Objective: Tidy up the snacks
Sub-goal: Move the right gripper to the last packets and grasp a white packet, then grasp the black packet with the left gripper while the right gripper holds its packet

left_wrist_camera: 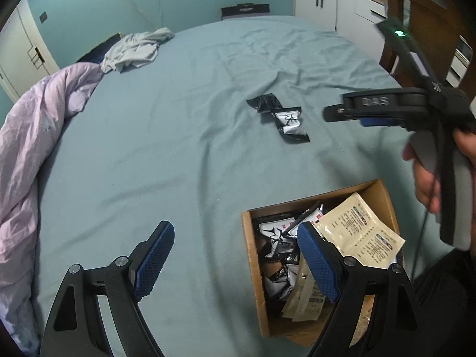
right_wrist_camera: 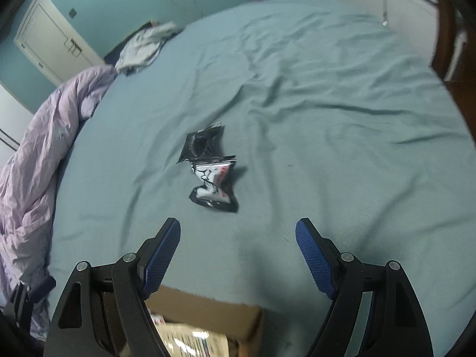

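Two black-and-white snack packets [right_wrist_camera: 209, 171] lie touching on the bed [right_wrist_camera: 327, 148], ahead of the right gripper [right_wrist_camera: 238, 255], whose jaws are spread and empty; their joint long axis runs roughly away from it. The left gripper [left_wrist_camera: 235, 263], jaws likewise spread, hovers beside the cardboard box [left_wrist_camera: 248, 255] of snacks, farther off.

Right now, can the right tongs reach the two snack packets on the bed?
Probably yes: the right tongs are open and point at the snack packets, with only bare bed sheet between them.
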The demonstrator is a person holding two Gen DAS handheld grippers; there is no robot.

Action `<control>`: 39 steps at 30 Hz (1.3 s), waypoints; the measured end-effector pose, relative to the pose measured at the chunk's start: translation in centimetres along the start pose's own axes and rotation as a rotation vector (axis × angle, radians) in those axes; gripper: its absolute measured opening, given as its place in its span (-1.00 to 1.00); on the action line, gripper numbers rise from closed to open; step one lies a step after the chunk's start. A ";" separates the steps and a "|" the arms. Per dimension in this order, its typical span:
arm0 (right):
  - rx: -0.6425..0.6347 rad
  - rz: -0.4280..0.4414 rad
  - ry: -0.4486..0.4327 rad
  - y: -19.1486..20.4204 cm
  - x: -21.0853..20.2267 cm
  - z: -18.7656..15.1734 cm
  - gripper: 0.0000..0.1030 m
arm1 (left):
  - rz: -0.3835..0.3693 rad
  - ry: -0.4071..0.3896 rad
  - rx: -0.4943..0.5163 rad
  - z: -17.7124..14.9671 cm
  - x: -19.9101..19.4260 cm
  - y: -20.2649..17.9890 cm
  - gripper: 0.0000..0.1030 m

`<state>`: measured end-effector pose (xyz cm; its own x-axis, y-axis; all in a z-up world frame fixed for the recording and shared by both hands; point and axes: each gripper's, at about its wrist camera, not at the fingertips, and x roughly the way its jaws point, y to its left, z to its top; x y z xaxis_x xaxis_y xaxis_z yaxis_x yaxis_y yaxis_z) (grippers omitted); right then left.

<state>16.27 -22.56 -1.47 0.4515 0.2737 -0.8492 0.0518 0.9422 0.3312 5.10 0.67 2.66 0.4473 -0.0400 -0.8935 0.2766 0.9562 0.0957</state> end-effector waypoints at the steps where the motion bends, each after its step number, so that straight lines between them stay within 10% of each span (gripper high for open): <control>1: -0.005 -0.002 0.017 0.2 0.7 0.5 0.54 | -0.003 0.009 -0.013 0.1 0.3 0.2 0.67; 24: -0.036 -0.082 0.209 2.5 11.9 5.9 0.46 | -0.003 0.036 -0.027 0.4 1.5 0.4 0.67; 28: -0.091 -0.107 0.196 3.4 11.1 5.4 -0.27 | 0.008 0.035 -0.022 0.4 1.6 0.3 0.67; 39: 0.052 0.022 0.008 0.4 1.0 2.8 -0.33 | 0.036 0.016 -0.011 0.2 2.2 0.4 0.67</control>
<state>19.27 -22.41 -1.04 0.4463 0.2957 -0.8446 0.0880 0.9248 0.3703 6.34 0.91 0.78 0.4430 -0.0006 -0.8965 0.2510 0.9601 0.1234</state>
